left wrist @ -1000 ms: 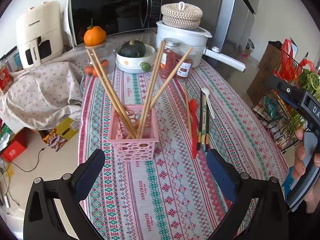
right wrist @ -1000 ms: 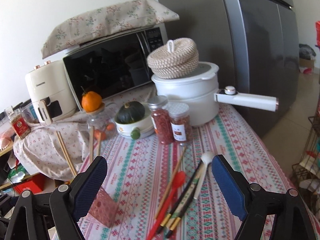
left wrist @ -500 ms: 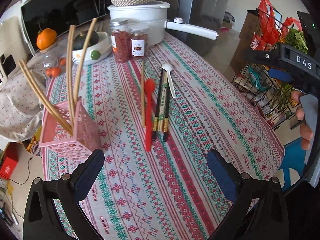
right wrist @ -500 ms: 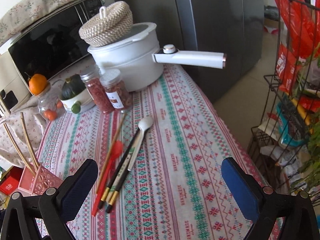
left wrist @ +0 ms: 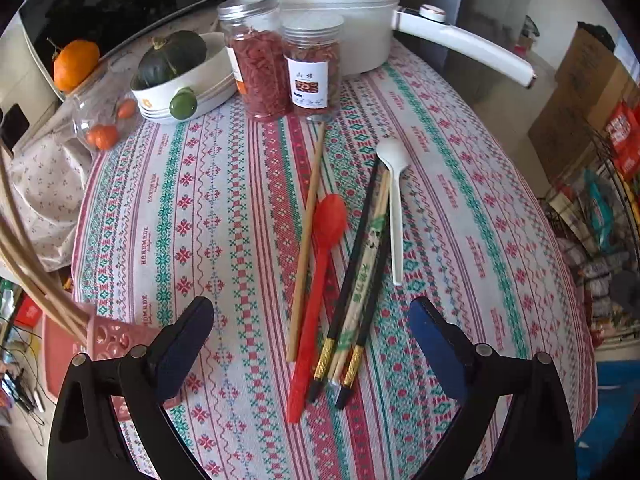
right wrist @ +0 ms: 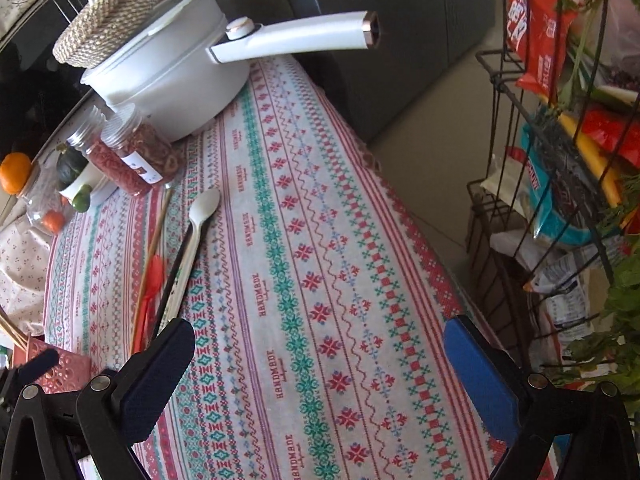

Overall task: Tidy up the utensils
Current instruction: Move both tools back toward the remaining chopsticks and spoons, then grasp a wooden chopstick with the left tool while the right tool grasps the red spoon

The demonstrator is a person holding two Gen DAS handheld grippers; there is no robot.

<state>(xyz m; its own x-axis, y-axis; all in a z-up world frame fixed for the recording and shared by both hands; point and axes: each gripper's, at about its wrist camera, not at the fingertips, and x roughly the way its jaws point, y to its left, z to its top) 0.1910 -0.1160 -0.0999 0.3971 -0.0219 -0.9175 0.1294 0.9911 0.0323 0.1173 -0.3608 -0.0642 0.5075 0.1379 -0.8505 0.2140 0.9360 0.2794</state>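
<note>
Patterned tablecloth (left wrist: 208,200) now fills both views: left gripper (left wrist: 310,344), closing emptily, has swung from pink basket (left wrist: 108,340) (chopsticks inside) over loose utensils (left wrist: 340,280); right gripper (right wrist: 320,356) gapes

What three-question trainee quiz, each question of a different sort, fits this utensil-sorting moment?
1. True or false: the red spoon lies inside the pink basket.
2. What lies nearest the white spoon? A) black chopsticks B) orange C) woven lid
3. Fill in: nothing is between the fingers of the left gripper; its jaws are ____.

Key: 1 false, it lies on the tablecloth; 2 A; 3 closing.
</note>
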